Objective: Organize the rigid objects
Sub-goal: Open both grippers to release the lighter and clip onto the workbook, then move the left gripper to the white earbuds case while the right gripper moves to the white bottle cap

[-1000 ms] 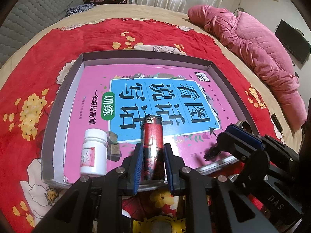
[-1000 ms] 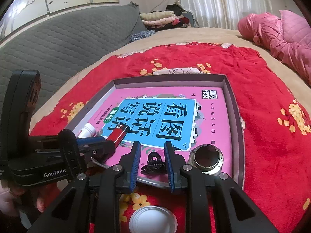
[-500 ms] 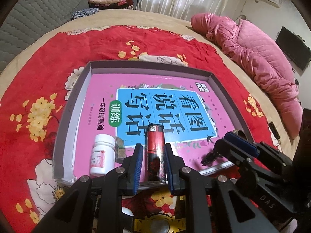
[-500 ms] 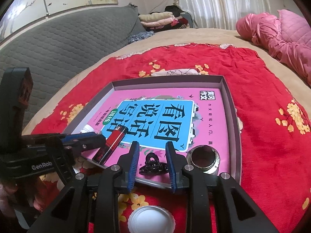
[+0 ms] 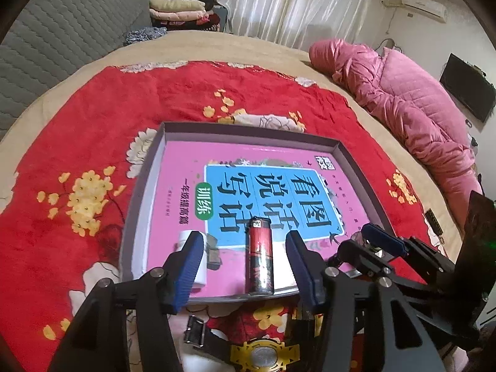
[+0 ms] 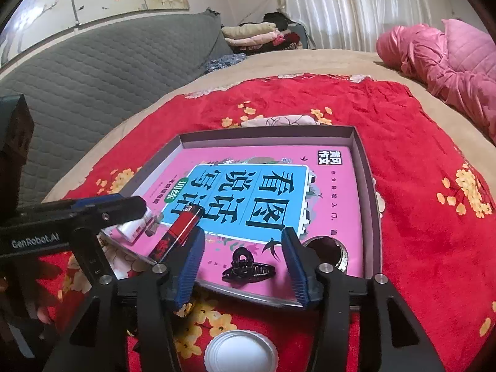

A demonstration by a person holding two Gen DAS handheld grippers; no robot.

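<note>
Though perhaps blurred, hair clip (image 6: 248, 269) right-view only

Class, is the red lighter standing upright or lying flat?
Lying flat: the red lighter rests lengthwise on the pink book, untouched between the open left gripper.

Both views are evenly lit by soft daylight through the white curtains (image 5: 297, 3) at the back, which glow pale. Colours are strong, shadows faint and short. The fisheye bends the bed (image 5: 272, 52) edge into an arc, and black vignette fills the corners. The centre is fairly sharp; near fingers (image 6: 189, 266) and outer edges look soft, with slight grain.
</note>
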